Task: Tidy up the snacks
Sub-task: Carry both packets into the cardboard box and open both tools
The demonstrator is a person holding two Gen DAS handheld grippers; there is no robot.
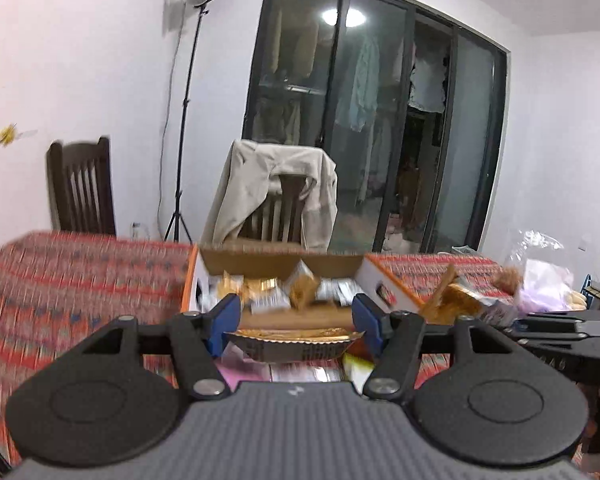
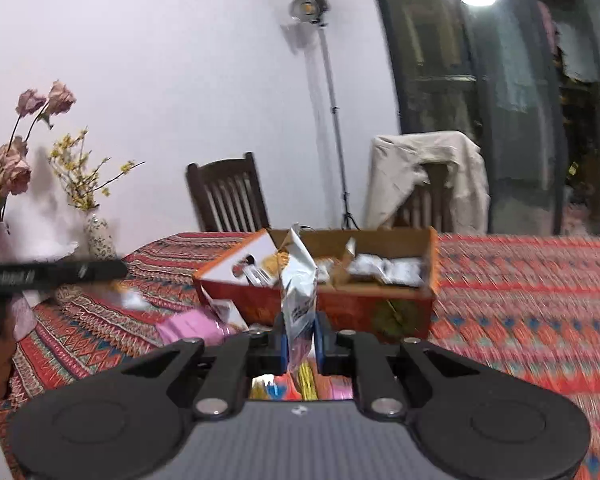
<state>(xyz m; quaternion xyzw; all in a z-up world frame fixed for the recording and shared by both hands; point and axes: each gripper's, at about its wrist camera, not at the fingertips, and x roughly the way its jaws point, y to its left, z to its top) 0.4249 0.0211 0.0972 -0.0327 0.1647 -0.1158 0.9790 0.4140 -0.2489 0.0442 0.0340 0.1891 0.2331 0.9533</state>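
Our left gripper (image 1: 294, 322) clamps a flat gold-edged packet (image 1: 294, 346) crosswise between its blue pads, above the patterned tablecloth (image 1: 80, 280). Our right gripper (image 2: 302, 334) pinches a tall white snack bag (image 2: 298, 280) upright (its top crumpled), just before the open cardboard box (image 2: 380, 308) with its silver and gold packets. Pink packets (image 2: 192, 328) lie left of the box.
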